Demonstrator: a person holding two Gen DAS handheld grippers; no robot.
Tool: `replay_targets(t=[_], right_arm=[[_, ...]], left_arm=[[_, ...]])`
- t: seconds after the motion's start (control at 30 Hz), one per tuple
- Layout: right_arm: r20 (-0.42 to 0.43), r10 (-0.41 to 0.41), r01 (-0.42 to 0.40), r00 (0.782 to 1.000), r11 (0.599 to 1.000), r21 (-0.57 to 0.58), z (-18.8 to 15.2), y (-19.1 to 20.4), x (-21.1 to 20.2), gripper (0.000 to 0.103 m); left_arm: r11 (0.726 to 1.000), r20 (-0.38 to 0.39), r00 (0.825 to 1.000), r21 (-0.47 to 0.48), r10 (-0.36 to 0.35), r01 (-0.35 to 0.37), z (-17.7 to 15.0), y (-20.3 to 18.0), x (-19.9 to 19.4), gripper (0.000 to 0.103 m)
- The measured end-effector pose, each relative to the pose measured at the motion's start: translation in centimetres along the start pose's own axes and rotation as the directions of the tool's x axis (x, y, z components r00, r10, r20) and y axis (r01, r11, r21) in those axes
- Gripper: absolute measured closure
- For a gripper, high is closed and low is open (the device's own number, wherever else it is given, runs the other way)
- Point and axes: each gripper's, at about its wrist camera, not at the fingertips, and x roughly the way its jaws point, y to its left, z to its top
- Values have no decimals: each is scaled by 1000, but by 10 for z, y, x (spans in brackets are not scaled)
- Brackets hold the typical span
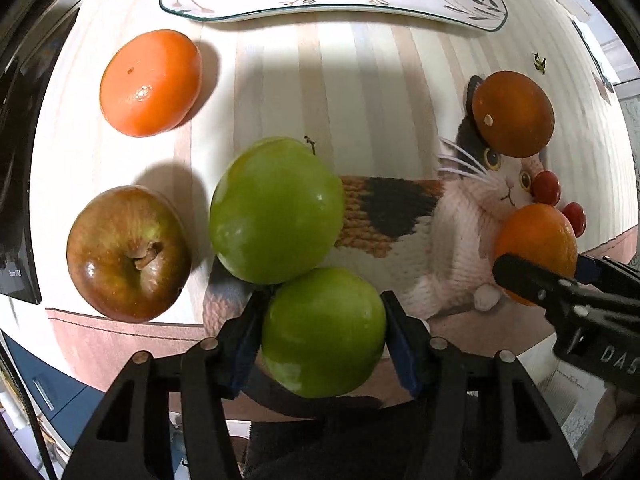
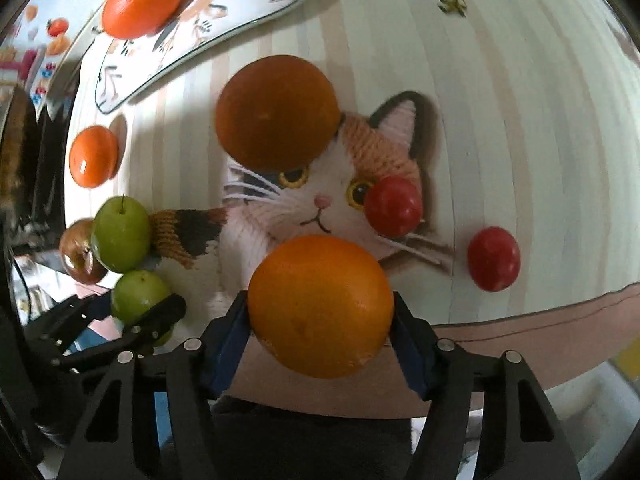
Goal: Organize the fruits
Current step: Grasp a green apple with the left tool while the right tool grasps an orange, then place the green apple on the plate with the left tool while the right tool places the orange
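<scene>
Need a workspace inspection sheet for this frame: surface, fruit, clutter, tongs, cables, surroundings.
Surface: striped cat-print mat; floral plate at far edge.
Job's things: loose on mat, green apple, brown-red apple, persimmon, dark orange, two small red fruits; another persimmon on plate.
Clutter: small dried calyx on mat.
Grippers: left tongs shut on small green apple; right tongs shut on orange.
Cables: nothing seen.
Surroundings: blurred.

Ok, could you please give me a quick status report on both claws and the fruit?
Left claw shut on green apple. Right claw shut on orange. Second green apple touching the held one. Plate ahead.
</scene>
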Motion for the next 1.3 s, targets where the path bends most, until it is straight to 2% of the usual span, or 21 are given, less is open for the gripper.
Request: replay_targets(t=[0.23, 0.43, 0.6, 0.7, 0.8, 0.97, 1.13, 1.3], right_arm=[[13, -37, 37, 999, 998, -44, -4, 13, -2, 36], [55, -9, 14, 998, 997, -81, -16, 21, -28, 36], [123, 34, -22, 992, 995, -102, -12, 33, -68, 36], [176, 69, -50, 982, 993, -111, -5, 36, -99, 36], [229, 92, -64, 969, 990, -126, 19, 44, -124, 36], [280, 78, -45, 957, 992, -121, 68, 55, -135, 36], [269, 13, 14, 963, 995, -96, 126, 58, -107, 36], [226, -40, 58, 973, 995, -77, 157, 51, -72, 36]], left_arm=[[1000, 26, 1000, -9, -6, 6, -7, 19, -18, 49], [997, 68, 995, -17, -78, 79, -18, 32, -64, 49], [991, 182, 975, -23, -124, 131, -10, 42, -127, 49], [987, 255, 956, -23, -148, 159, 12, 46, -161, 49], [988, 307, 942, -30, -134, 150, 40, 53, -178, 49], [993, 311, 947, -54, -86, 108, 97, 65, -173, 49], [994, 233, 972, -90, -43, 65, 145, 82, -135, 49], [991, 141, 990, -124, -27, 44, 169, 97, -91, 49]])
